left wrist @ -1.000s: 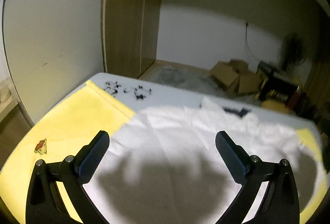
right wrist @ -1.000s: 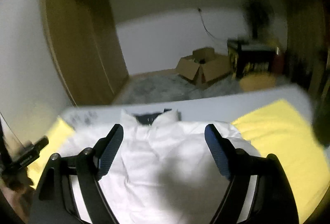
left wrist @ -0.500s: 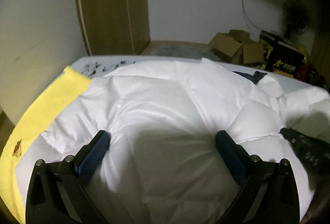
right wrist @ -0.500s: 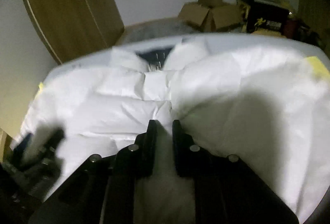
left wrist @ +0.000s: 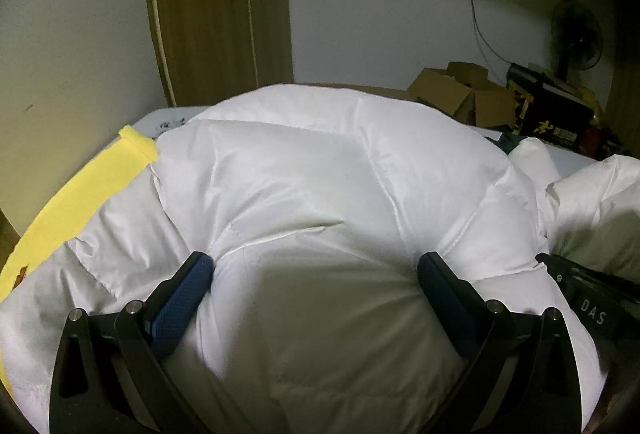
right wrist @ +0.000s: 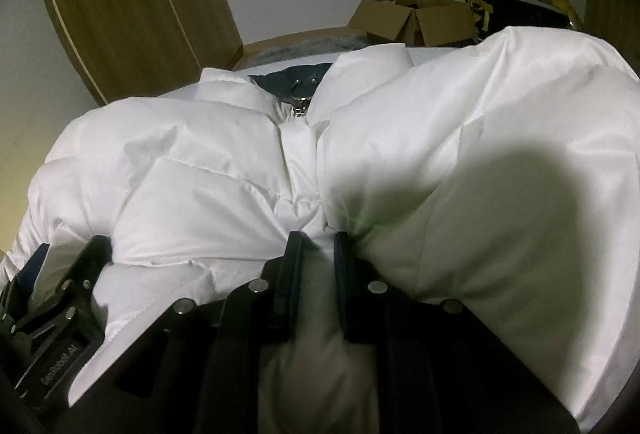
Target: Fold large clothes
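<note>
A puffy white quilted jacket (left wrist: 320,162) lies on the bed and fills both views. Its zipper pull (right wrist: 299,102) and dark blue collar lining (right wrist: 288,80) show at the far end. My left gripper (left wrist: 316,262) is pushed down into the padding with its jaws wide open, and a bulge of jacket rises between its blue pads (left wrist: 180,298). My right gripper (right wrist: 318,238) is shut on a pinched fold of the jacket (right wrist: 192,162) along the zipper line. The left gripper (right wrist: 68,294) also shows at the lower left of the right wrist view. What lies under the jacket is hidden.
A yellow sheet (left wrist: 92,186) covers the bed at the left edge. Beyond the bed stand a wooden wardrobe (left wrist: 220,14), open cardboard boxes (left wrist: 460,94), a black and yellow crate (left wrist: 548,106) and a standing fan (left wrist: 576,42) against the white wall.
Both grippers came down from above the bed onto the jacket. The right gripper went from wide open to shut on a fold. The left gripper stayed open and sank into the padding.
</note>
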